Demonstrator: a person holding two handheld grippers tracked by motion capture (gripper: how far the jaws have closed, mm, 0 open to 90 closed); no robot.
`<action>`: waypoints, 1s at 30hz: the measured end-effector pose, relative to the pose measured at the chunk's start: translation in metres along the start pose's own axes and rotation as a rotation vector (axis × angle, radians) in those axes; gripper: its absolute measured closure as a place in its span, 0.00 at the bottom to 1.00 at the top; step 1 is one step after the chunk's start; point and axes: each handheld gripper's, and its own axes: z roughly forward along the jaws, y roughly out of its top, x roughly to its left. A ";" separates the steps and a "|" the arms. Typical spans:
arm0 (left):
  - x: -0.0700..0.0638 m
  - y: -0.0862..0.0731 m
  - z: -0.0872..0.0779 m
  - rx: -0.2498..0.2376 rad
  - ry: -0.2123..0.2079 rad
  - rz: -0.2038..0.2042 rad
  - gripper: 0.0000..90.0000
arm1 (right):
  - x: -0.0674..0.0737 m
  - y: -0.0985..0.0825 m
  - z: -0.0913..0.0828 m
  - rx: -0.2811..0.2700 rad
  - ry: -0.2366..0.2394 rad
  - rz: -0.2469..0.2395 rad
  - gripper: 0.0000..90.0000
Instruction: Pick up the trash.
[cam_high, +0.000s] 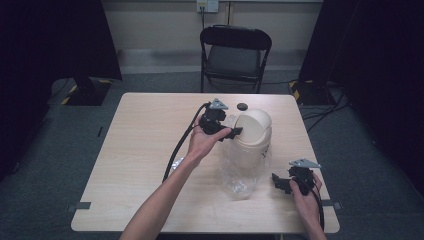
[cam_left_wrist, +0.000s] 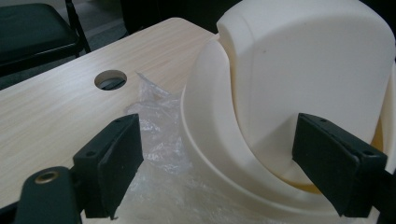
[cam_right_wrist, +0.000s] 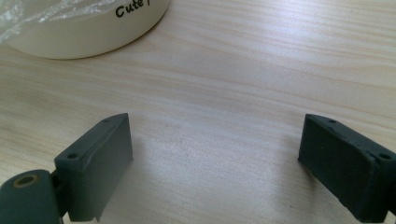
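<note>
While the left tool (cam_left_wrist: 217, 172) gapes wide just beside the cream bin (cam_high: 252, 142) mid-worktop (cam_high: 135, 150), its swing lid (cam_left_wrist: 308, 74) may pivot and slip any pinch. Right of the bin, the right tool (cam_right_wrist: 215, 163) hovers wide, holding nothing.

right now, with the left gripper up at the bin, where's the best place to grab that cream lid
Probably the dome lid's lower curved edge, approached from the left gripper's side. The open jaws already straddle that edge, which looks thin enough to pinch; the rounded top offers no flat faces. The bin stands upright.
</note>
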 end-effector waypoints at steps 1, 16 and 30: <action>0.000 0.000 0.001 0.007 0.004 -0.002 0.17 | 0.000 0.000 0.000 0.000 0.000 0.000 0.10; 0.001 0.001 0.018 0.068 0.019 -0.020 0.17 | 0.000 0.000 0.000 0.000 0.000 -0.001 0.10; 0.004 0.001 0.029 0.065 0.020 -0.037 0.18 | 0.000 0.000 0.000 -0.001 0.000 -0.001 0.10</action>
